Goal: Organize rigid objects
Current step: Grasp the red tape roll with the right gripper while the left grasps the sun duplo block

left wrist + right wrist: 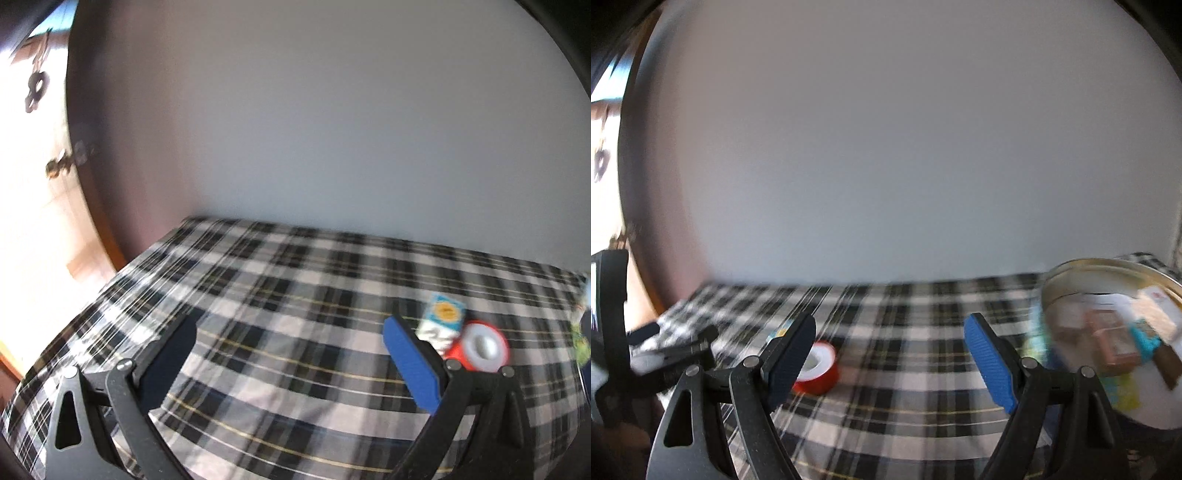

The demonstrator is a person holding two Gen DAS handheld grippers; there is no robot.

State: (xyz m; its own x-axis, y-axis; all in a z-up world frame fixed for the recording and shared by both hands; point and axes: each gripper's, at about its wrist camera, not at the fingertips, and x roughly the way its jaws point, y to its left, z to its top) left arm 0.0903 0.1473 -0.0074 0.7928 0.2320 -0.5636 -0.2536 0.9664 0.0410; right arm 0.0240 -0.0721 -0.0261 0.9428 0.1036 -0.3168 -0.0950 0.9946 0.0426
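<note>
1. While both views blur, I see the red tape roll with a white core (817, 369) lying on the black-and-white plaid-covered worktop (905, 354), beside a small blue-and-white carton (441, 325).
2. My left gripper (291, 362) is spread wide, grasping nothing.
3. My right gripper (890, 358) is likewise released, empty.
4. A round metal tin holding assorted items (1071, 273) sits right.
</note>
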